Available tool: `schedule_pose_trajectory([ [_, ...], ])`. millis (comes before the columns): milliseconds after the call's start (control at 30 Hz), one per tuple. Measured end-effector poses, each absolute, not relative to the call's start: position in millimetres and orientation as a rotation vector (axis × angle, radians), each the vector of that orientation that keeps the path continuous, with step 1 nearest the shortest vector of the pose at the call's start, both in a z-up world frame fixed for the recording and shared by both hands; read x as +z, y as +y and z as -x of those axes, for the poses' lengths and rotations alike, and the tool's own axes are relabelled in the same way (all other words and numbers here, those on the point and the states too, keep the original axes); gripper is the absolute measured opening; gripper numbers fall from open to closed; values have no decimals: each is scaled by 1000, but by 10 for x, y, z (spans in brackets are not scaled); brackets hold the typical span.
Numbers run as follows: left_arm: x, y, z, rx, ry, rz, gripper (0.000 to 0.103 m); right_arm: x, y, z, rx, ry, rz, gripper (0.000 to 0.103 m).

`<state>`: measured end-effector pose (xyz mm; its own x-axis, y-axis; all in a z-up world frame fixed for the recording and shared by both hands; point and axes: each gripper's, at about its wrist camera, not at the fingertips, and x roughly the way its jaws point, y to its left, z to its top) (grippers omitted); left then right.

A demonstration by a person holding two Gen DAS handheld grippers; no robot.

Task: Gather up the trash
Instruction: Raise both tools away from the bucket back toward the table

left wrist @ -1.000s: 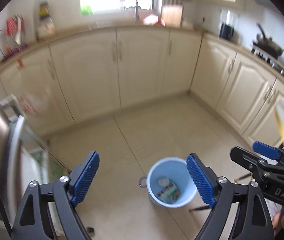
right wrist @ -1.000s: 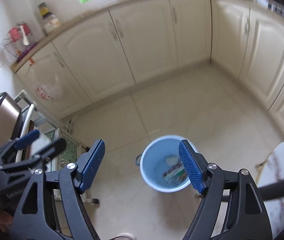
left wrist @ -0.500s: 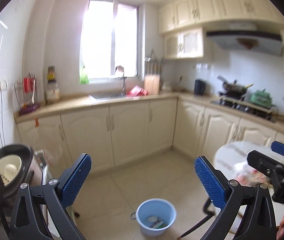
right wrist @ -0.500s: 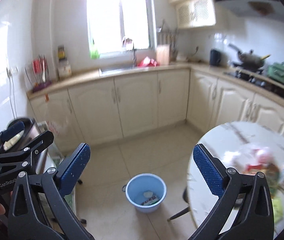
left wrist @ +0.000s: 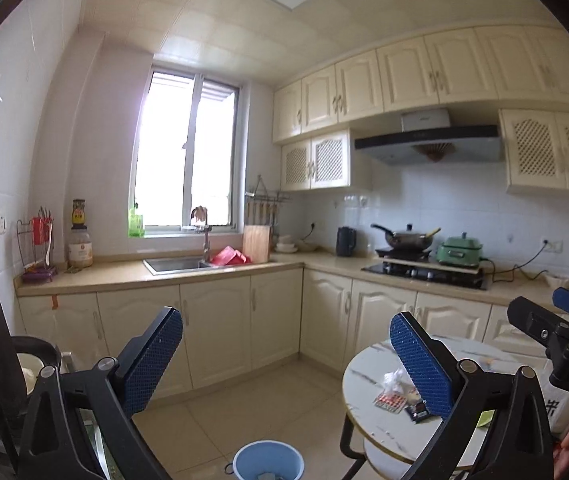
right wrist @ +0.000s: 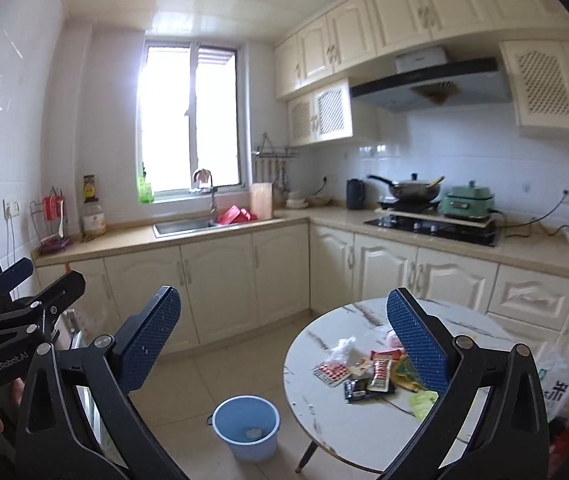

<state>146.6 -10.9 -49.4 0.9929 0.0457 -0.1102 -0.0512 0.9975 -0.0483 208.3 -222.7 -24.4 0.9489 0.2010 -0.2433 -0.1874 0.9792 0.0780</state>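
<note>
Holding my left tongs [left wrist: 286, 356] and right tongs [right wrist: 284, 336] wide apart and empty, I point both toward the kitchen counter [right wrist: 212, 230]. Near the right tongs, the wrappers [right wrist: 368, 374] lie in a heap on the round table [right wrist: 324, 416]. Beside it on the floor stands the blue bucket [right wrist: 244, 428].

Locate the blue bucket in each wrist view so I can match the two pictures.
Left wrist: blue bucket at the bottom edge, centre, on the floor, partly cropped, left of the round table.
Right wrist: blue bucket lower centre, whole, on the floor left of the round table.
Shared landmark: the window above the sink.
</note>
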Motion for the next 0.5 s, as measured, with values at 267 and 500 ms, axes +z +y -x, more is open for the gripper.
schedule_pose_trajectory([
  [267, -854, 80, -711, 48, 53, 24, 102, -113, -2454, -1787, 155, 216, -60, 103],
  [500, -858, -20, -687, 45, 63, 8, 102, -128, -2560, -1801, 134, 214, -75, 103],
])
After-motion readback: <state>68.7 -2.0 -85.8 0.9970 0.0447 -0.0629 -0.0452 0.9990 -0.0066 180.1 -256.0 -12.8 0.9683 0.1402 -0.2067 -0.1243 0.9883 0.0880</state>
